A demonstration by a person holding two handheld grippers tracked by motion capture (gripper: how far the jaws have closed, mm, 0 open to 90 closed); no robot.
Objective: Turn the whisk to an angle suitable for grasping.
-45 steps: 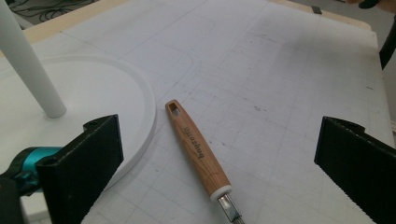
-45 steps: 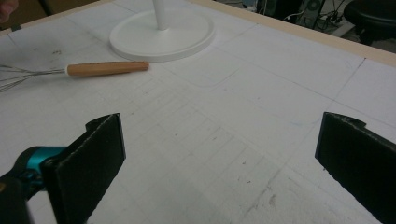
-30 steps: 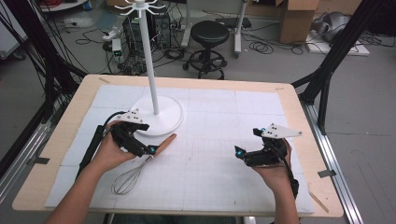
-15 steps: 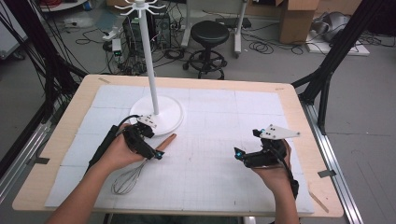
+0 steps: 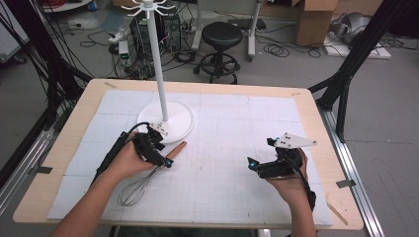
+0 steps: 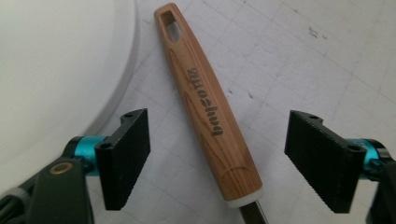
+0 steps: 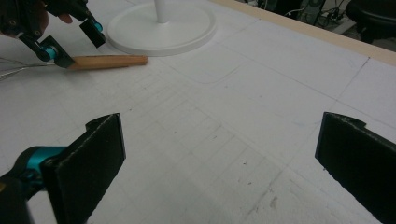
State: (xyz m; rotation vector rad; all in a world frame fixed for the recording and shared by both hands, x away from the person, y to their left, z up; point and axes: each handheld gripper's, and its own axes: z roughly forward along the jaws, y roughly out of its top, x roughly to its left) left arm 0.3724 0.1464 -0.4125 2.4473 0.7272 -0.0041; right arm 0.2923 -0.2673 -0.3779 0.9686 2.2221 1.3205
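A whisk lies on the white mat, its wooden handle [image 5: 177,148] pointing at the stand and its wire loops [image 5: 136,190] toward the person. My left gripper [image 5: 165,159] is lowered over the handle. In the left gripper view, the handle [image 6: 201,98] runs between the two pads [image 6: 126,156], which stand apart from it on both sides. My left gripper [image 6: 224,156] has just been closing, and the pads are not touching the wood. My right gripper [image 5: 252,163] rests at the right of the mat. This right gripper [image 7: 219,163] is open with bare mat between its jaws.
A white stand with a round base [image 5: 173,121] and a tall pole [image 5: 157,59] rises just beyond the left gripper; the base [image 6: 56,60] lies close beside the handle. From the right gripper view the left gripper [image 7: 70,39], the handle [image 7: 109,60] and the base [image 7: 163,28] are visible.
The left gripper has moved slightly right and down over the whisk handle, and its jaws have narrowed around it. The right hand has stayed where it was.
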